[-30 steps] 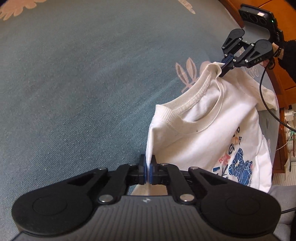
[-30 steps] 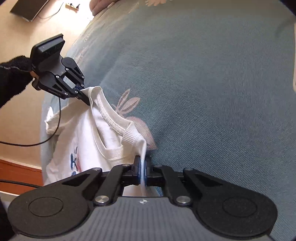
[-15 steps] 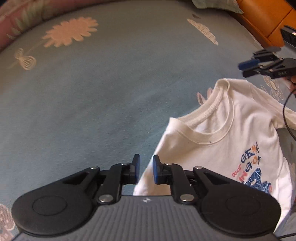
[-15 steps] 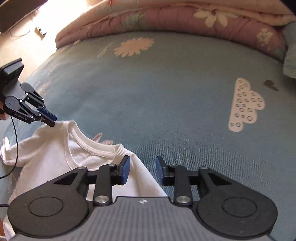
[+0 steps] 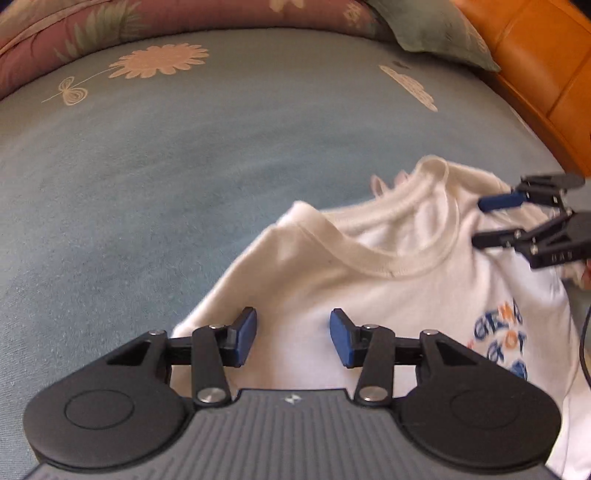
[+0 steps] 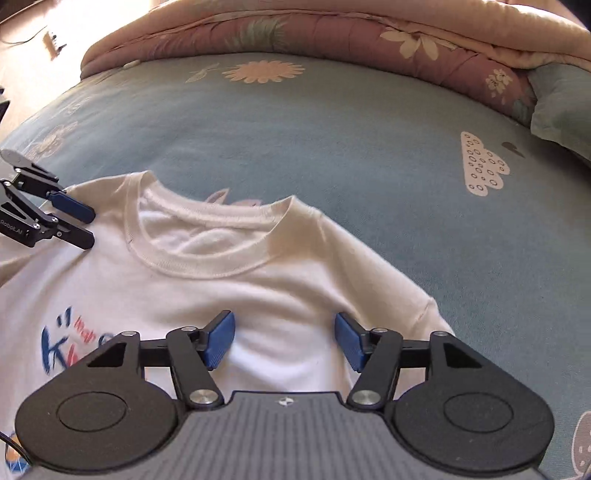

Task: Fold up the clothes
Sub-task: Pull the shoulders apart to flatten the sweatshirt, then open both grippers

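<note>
A white T-shirt point(image 5: 388, 295) with a blue and orange print point(image 5: 511, 332) lies front up on the blue bedspread point(image 5: 184, 184), collar toward the far side. My left gripper point(image 5: 293, 339) hovers over its left shoulder, jaws opening, nothing pinched between the blue pads. In the right wrist view the T-shirt point(image 6: 229, 288) fills the lower left, and my right gripper point(image 6: 284, 341) hangs above its right shoulder, jaws opening and empty. Each gripper also shows in the other's view, the right gripper point(image 5: 480, 221) and the left gripper point(image 6: 86, 227), both apart over the shirt.
A rolled pink floral quilt point(image 6: 332, 33) lies along the far side of the bed with a green pillow point(image 6: 561, 107) at its right end. An orange wooden headboard point(image 5: 535, 66) stands at the upper right. Wooden floor point(image 6: 33, 48) shows at the far left.
Both grippers let go of the shirt's shoulders and opened wide. The shirt dropped from hanging to lying flat on the bed, and both grippers tipped up and drew back over it.
</note>
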Demonstrator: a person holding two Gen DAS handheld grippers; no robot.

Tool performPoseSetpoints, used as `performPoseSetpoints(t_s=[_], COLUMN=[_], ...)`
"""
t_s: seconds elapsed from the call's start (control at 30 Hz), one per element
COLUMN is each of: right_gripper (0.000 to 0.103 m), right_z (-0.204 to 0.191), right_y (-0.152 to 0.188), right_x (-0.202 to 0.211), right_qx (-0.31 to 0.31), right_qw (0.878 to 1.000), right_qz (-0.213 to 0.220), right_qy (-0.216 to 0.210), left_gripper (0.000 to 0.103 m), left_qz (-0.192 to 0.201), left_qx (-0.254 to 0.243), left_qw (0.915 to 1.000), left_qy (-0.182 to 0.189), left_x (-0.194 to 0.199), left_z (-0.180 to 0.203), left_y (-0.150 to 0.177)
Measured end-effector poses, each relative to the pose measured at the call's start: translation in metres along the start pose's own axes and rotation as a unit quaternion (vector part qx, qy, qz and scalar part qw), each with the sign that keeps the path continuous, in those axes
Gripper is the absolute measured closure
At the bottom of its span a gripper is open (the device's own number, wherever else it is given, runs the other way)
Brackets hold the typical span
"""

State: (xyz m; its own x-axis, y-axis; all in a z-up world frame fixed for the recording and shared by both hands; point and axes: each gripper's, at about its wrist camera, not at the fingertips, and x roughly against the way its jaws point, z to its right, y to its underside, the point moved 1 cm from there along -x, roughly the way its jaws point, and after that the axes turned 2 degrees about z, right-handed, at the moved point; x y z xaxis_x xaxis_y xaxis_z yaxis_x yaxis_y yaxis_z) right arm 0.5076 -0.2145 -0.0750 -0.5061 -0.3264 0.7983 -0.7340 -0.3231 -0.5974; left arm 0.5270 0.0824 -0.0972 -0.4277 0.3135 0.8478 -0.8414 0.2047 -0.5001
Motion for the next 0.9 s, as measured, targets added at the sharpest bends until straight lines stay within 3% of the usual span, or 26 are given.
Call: performPoseSetpoints(t_s=[0.07,0.13,0.2,0.27,0.4,0.57,0.6,0.67,0.77,0.9], right_gripper=[0.016,0.016,0.017,0.015,0.011,0.009,0.003,0.000,0.000,0.000], right_z=[-0.003,-0.013,-0.025,-0.043,-0.079,-0.106,-0.110,-0.115,-0.123,-0.132], right_y=[-0.009,-0.014,-0.014,-0.001,0.027,0.068,0.076,0.082,0.086,0.085], right_x=[-0.007,-0.007,0.010,0.028,0.058,0.046,0.043,0.043,0.041,0.034], right_qx=[-0.011,-0.009,-0.015,-0.020,-0.030,-0.041,-0.042,-0.040,-0.024,0.005], right_qw=[1.000,1.000,1.000,1.000,0.999,0.997,0.997,0.997,0.998,0.998], right_qz=[-0.001,-0.019,-0.016,-0.018,-0.031,-0.064,-0.068,-0.056,-0.052,-0.058], right_qy=[0.002,0.010,0.000,-0.009,-0.022,-0.023,-0.019,-0.019,-0.003,0.023], left_gripper=[0.060,0.061,0.060,0.053,0.050,0.050,0.050,0.043,0.043,0.047], left_qz=[-0.002,0.004,0.022,0.035,0.039,0.021,0.041,0.066,0.075,0.055], left_qx=[0.016,0.032,0.042,0.058,0.107,0.232,0.250,0.276,0.312,0.327], left_qw=[0.9999,0.9993,0.9989,0.9977,0.9932,0.9716,0.9665,0.9575,0.9453,0.9431], left_qy=[-0.006,-0.017,-0.005,0.003,0.023,0.040,0.040,0.050,0.058,0.029], left_x=[0.005,0.018,0.042,0.061,0.083,0.064,0.063,0.065,0.067,0.078], left_z=[-0.002,-0.002,0.004,0.016,0.046,0.059,0.058,0.054,0.045,0.041], left_y=[-0.011,-0.018,-0.010,0.010,0.067,0.136,0.145,0.152,0.155,0.142])
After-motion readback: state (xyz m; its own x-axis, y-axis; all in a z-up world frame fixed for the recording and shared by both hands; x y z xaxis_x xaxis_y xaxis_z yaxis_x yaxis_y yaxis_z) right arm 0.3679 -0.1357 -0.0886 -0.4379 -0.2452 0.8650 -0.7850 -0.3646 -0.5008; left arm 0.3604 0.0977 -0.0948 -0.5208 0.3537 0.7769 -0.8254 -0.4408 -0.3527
